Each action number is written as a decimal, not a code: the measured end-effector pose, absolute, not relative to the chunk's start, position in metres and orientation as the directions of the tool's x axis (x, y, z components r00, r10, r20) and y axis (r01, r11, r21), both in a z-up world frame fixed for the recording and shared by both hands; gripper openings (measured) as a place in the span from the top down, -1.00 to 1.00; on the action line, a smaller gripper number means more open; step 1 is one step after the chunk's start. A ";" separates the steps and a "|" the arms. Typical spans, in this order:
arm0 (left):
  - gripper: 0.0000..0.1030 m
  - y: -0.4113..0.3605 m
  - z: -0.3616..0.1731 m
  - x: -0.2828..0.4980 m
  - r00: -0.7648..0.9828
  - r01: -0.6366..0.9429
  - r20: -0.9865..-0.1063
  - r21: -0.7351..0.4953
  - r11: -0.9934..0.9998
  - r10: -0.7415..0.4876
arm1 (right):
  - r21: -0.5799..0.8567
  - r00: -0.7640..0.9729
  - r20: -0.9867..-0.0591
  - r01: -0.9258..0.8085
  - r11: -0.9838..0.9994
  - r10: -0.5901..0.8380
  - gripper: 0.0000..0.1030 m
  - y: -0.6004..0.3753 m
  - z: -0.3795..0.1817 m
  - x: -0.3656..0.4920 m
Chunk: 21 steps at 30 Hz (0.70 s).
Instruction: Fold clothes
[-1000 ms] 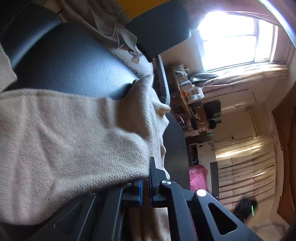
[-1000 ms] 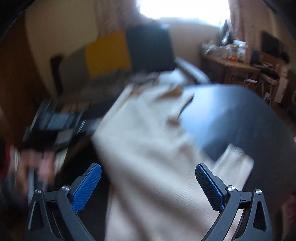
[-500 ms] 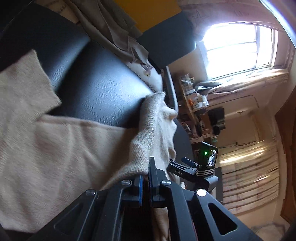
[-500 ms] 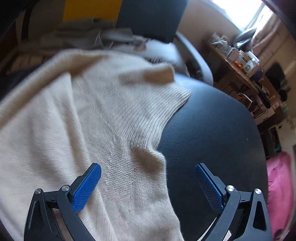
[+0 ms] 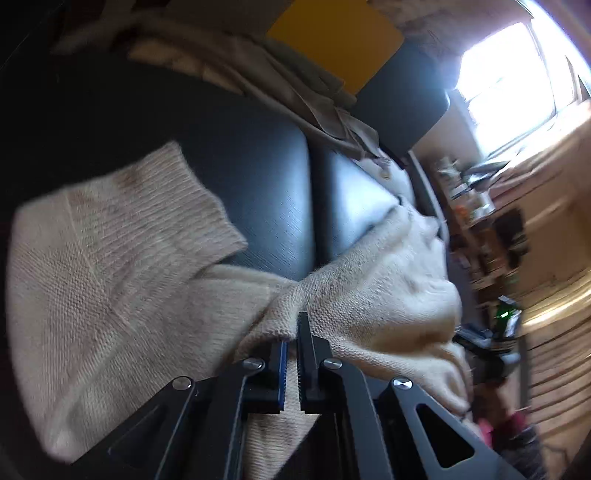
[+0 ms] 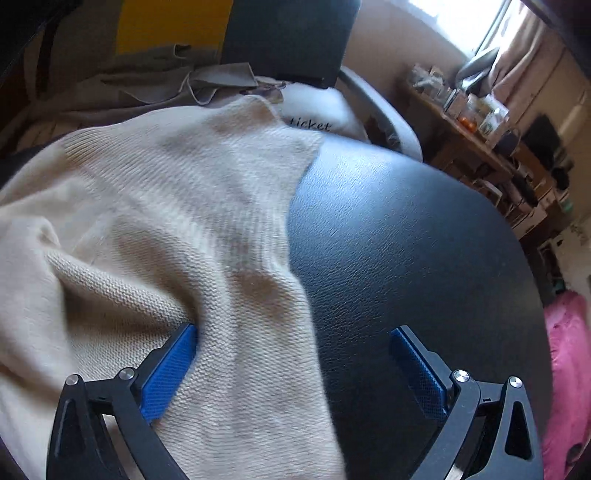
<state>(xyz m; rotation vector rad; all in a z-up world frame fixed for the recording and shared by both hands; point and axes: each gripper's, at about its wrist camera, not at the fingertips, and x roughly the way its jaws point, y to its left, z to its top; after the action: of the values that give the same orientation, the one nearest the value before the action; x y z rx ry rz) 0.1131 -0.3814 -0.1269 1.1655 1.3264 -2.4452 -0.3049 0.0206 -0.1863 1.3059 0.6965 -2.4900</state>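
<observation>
A cream knit sweater (image 5: 110, 295) lies spread over a black leather surface (image 5: 266, 206). My left gripper (image 5: 291, 350) is shut on a bunched edge of the knit, which pulls up into a ridge between the blue pads. In the right wrist view the same sweater (image 6: 166, 229) covers the left half of the black surface (image 6: 406, 240). My right gripper (image 6: 291, 354) stands open low over the sweater's edge. Its left finger (image 6: 170, 365) presses into the knit and its right finger (image 6: 417, 365) hovers over bare leather.
A pile of grey-beige garments (image 6: 159, 85) and a white printed cloth (image 6: 317, 114) lie at the far end, before a dark chair back (image 6: 288, 37) and yellow panel (image 6: 173, 26). A cluttered wooden desk (image 6: 480, 147) stands right, something pink (image 6: 569, 369) beyond the edge.
My left gripper has kept its hold and drawn the sweater along, uncovering more black leather. My right gripper has dropped lower onto the sweater's edge, still open.
</observation>
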 end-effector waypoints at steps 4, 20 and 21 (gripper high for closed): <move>0.86 -0.379 -0.110 0.130 -0.711 0.395 -0.652 -0.681 -0.617 0.265 | -0.349 -0.597 -0.801 0.401 -0.847 0.047 -0.99 0.011 -0.192 -0.318; 0.30 -0.251 -0.150 0.156 -0.621 0.235 -0.451 -0.887 -0.397 0.641 | -0.022 -0.565 -0.795 0.391 -0.920 -0.222 -1.00 0.096 -0.119 -0.182; 0.29 -0.239 -0.153 0.151 -0.614 0.237 -0.453 -0.887 -0.396 0.647 | 0.004 -0.555 -0.799 0.381 -0.925 -0.232 -1.00 0.107 -0.121 -0.166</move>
<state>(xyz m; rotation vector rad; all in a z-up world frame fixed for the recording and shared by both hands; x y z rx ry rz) 0.1514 -0.2393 -0.1529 1.4390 1.8376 -2.5067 -0.1661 0.1071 -0.1212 1.2421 0.2411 -2.4871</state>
